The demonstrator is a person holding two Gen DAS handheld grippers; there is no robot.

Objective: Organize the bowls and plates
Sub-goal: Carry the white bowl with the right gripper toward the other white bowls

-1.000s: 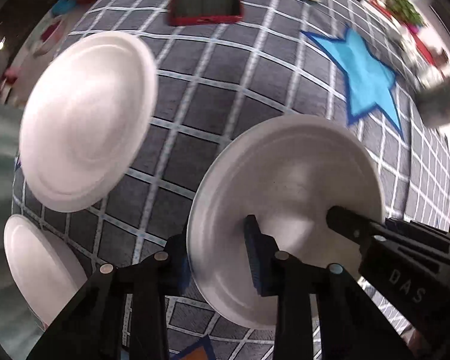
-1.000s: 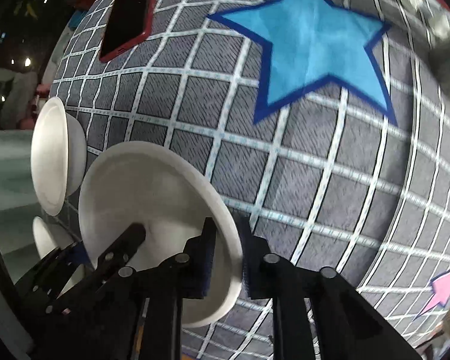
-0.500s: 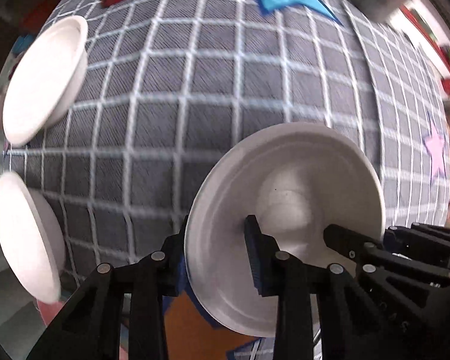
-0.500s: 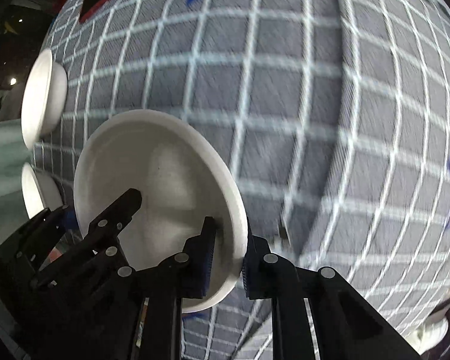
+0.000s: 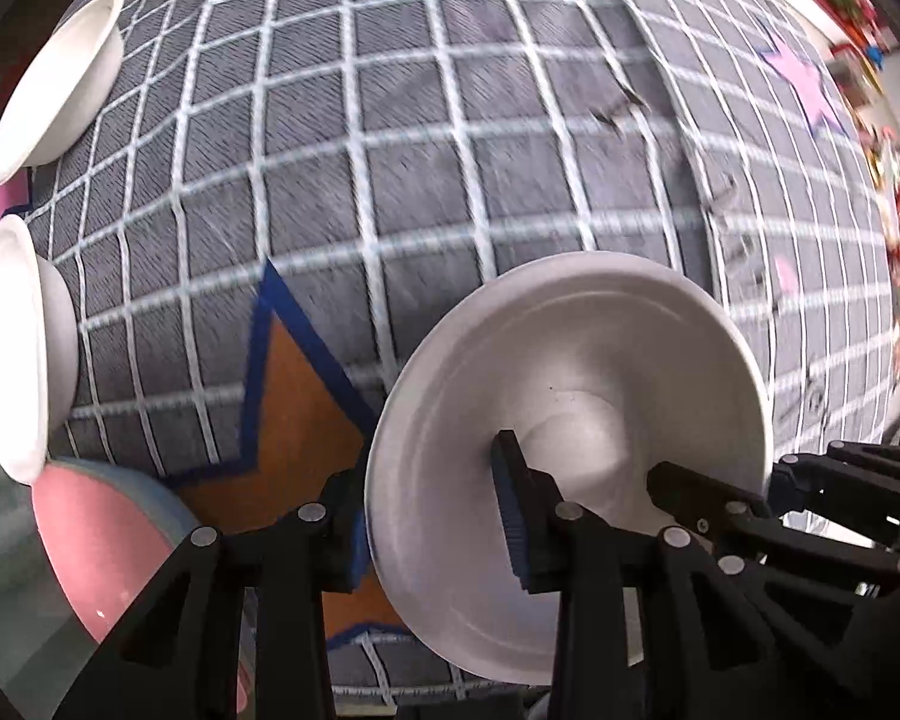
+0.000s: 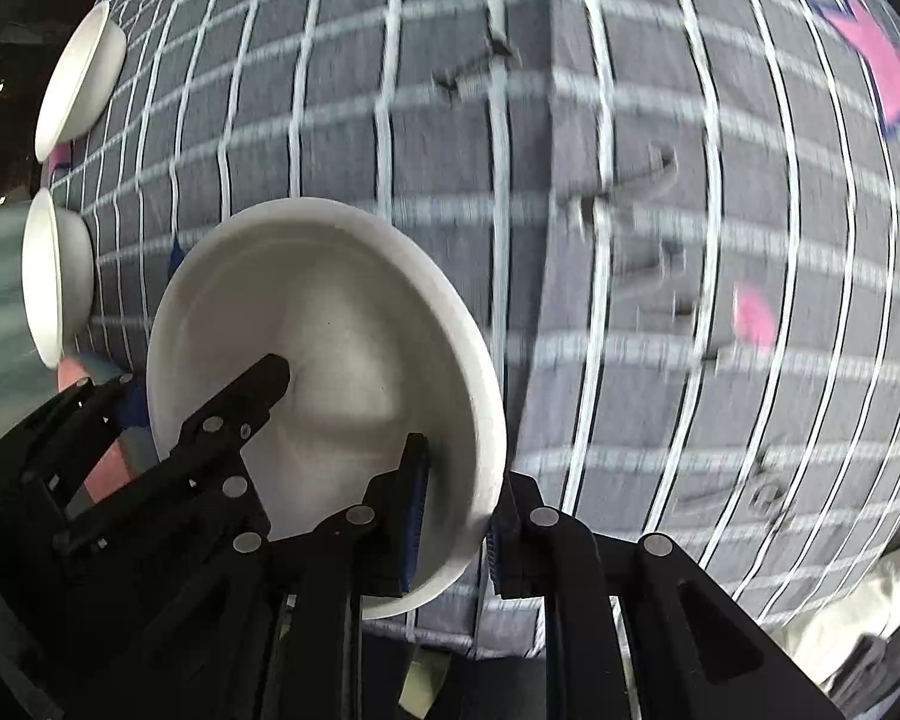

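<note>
white bowl (image 5: 576, 396), both tongs (image 5: 432, 510) (image 6: 456, 510) clamping rim

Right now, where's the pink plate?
The pink plate sits low on the left of the left wrist view, just below the nearer white bowl and left of the orange star.

- A grey cloth (image 5: 426, 138) with a white grid is covering the surface carrying everything.
- An orange star (image 5: 297, 420) edged in blue and a pink star (image 6: 882, 69) are showing on it.
- Two white bowls (image 5: 54, 78) (image 5: 18, 348) are sitting at its left edge, near each other.
- A pink bowl (image 5: 99, 546) is lying just below them.
</note>
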